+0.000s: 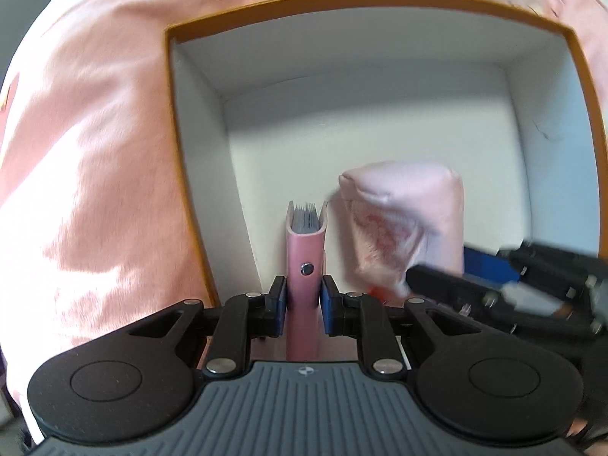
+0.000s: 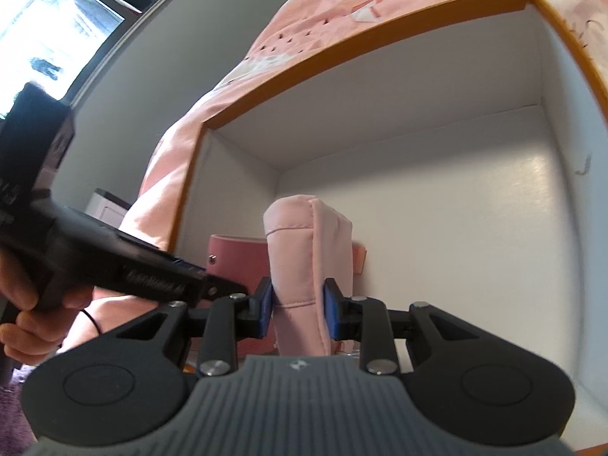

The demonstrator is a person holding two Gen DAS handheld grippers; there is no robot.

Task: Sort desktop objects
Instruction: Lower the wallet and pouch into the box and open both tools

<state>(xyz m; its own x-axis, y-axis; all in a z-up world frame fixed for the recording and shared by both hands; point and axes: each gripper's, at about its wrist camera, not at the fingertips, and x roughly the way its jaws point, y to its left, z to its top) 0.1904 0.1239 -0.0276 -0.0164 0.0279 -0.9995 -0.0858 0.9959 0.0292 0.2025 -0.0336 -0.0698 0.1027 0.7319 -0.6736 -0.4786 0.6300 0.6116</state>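
Observation:
My left gripper [image 1: 303, 298] is shut on a pink notebook [image 1: 305, 250] with a snap button, held upright on its edge inside an orange-rimmed white box [image 1: 182, 159], near the box's left wall. My right gripper [image 2: 298, 309] is shut on a pale pink fabric pouch [image 2: 304, 250], held upright in the same box [image 2: 418, 152], just right of the notebook [image 2: 235, 256]. The pouch [image 1: 410, 212] and the right gripper [image 1: 494, 285] show blurred in the left wrist view. The left gripper's body [image 2: 114, 262] crosses the right wrist view at left.
The box lies on a pink patterned cloth [image 1: 95, 152]. A grey wall [image 2: 152, 95] and a bright window [image 2: 45, 38] stand beyond it at left. A white drawer unit [image 2: 106, 205] shows by the cloth's edge. The box's right half holds nothing else visible.

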